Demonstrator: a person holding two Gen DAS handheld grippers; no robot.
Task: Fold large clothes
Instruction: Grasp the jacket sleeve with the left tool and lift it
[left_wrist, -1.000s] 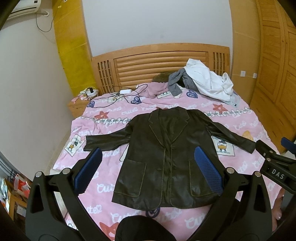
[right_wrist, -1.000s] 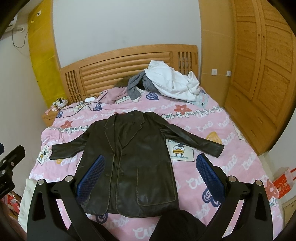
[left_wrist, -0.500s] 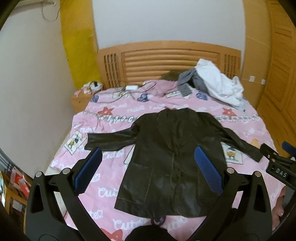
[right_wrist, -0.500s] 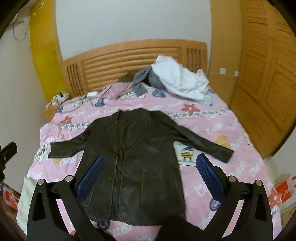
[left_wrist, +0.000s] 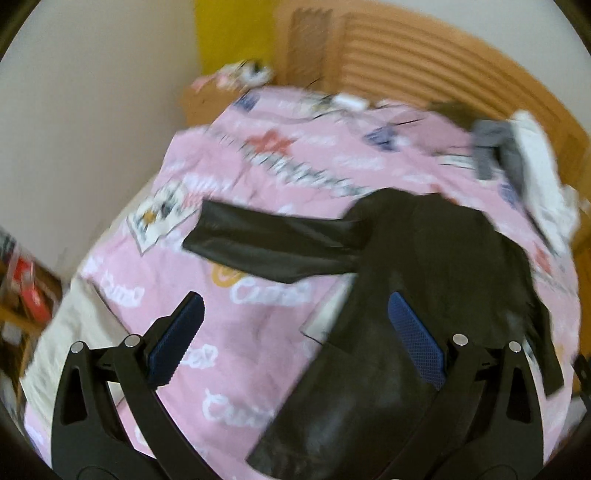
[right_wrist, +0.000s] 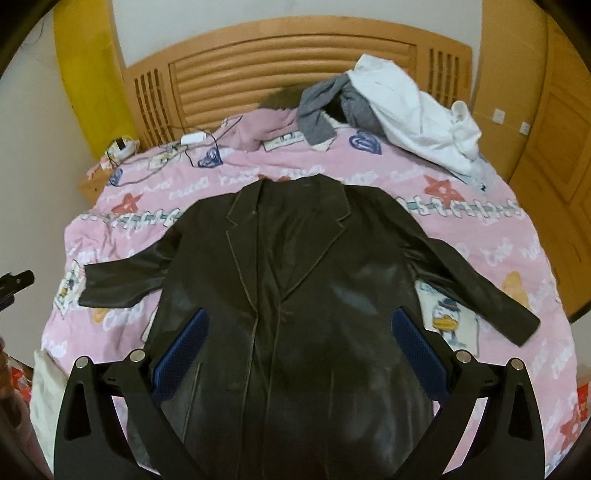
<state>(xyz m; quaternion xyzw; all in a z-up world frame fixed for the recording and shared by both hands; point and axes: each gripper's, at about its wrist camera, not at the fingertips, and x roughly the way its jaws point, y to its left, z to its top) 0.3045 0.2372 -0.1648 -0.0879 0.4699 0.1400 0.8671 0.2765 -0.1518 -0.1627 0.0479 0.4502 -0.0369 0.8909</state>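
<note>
A dark brown leather jacket (right_wrist: 303, 295) lies flat, front up, on the pink bedspread (right_wrist: 480, 229), both sleeves spread out. In the blurred left wrist view the jacket (left_wrist: 424, 295) fills the right side and its left sleeve (left_wrist: 266, 243) stretches across the middle. My left gripper (left_wrist: 291, 332) is open and empty, above the bedspread just below that sleeve. My right gripper (right_wrist: 299, 347) is open and empty, above the jacket's middle front. The right sleeve (right_wrist: 480, 288) ends near the bed's right edge.
A heap of white and grey clothes (right_wrist: 388, 103) lies at the head of the bed by the wooden headboard (right_wrist: 295, 59). Cables and a charger (right_wrist: 192, 140) lie at the top left. A nightstand (left_wrist: 207, 96) stands left of the bed; wooden wardrobes (right_wrist: 554, 110) stand right.
Both grippers have come closer and lower over the bed. The left one has swung left, towards the jacket's left sleeve. The jacket has not moved.
</note>
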